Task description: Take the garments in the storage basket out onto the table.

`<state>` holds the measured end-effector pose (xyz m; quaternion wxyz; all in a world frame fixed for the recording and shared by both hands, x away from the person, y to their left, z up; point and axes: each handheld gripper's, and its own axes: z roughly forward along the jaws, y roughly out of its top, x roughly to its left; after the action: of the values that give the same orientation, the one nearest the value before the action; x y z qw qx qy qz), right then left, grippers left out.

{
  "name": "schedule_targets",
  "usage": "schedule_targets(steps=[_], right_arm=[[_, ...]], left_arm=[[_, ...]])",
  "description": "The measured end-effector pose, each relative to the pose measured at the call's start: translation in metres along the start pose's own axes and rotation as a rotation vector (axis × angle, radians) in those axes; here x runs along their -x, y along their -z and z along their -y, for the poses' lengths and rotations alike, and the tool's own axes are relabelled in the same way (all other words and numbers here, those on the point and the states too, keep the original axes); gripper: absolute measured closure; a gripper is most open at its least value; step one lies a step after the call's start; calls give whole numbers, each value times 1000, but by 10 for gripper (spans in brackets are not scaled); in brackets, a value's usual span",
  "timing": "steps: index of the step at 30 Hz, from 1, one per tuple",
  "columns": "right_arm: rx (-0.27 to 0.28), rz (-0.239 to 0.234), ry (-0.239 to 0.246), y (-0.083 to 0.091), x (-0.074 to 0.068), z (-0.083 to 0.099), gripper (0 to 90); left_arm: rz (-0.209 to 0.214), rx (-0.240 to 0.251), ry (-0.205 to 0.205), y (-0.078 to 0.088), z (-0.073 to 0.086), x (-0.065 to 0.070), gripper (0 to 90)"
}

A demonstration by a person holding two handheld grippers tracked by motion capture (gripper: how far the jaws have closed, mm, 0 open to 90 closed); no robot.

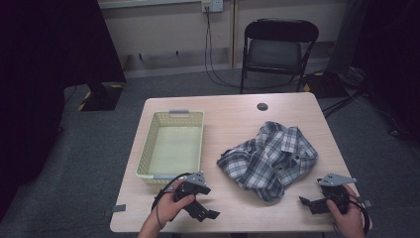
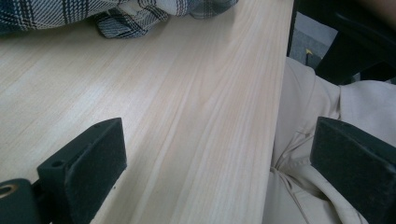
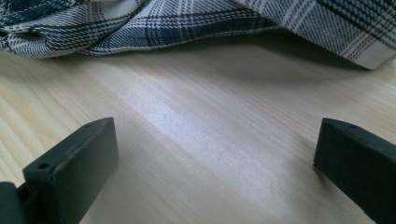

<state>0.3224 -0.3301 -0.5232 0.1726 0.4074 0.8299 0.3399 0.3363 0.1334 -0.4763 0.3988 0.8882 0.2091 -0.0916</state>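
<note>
Crumpled plaid shirt (image 1: 270, 159) lying on the right half of the counter (image 1: 233, 114), with an empty pale basket (image 1: 146, 157) well apart to its left. Both tools rest near the front edge. The left hand-held gripper (image 1: 205, 207) sits near the basket's near corner, its jaws wide apart and empty, pointing right along the front edge; the shirt lies to its far right. The right hand-held gripper (image 1: 308, 202) sits by the right front corner, jaws likewise wide and empty, pointing left; the shirt lies just beyond it, to the far left. The heap's long axis runs roughly from near-left to far-right. Judged from position, the right tool is nearer to the cloth, close to its near hem.

The right gripper view shows a fold of shirt (image 3: 196, 23) lifted slightly off the wood, with shadow beneath, a detail lost from above. The left gripper view shows the shirt (image 2: 126, 16) farther off, and the person's trouser leg (image 2: 303, 140) past the counter edge.
</note>
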Motion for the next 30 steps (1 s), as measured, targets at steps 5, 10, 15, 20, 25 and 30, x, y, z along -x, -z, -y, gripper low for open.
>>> schedule_targets(steps=[5,10,15,20,25,30], right_arm=[[0,0,0,0,0,0,0],[0,0,0,0,0,0,0],[0,0,0,0,0,0,0],[0,0,0,0,0,0,0],[0,0,0,0,0,0,0],[0,0,0,0,0,0,0]], left_arm=[[-1,-2,-14,8,3,-1,30],[5,-23,-21,11,8,-1,27],[10,-11,-28,18,11,-1,28],[-3,4,-27,26,15,-3,27],[-11,6,-15,31,19,-5,27],[-19,13,-13,35,21,-7,28]])
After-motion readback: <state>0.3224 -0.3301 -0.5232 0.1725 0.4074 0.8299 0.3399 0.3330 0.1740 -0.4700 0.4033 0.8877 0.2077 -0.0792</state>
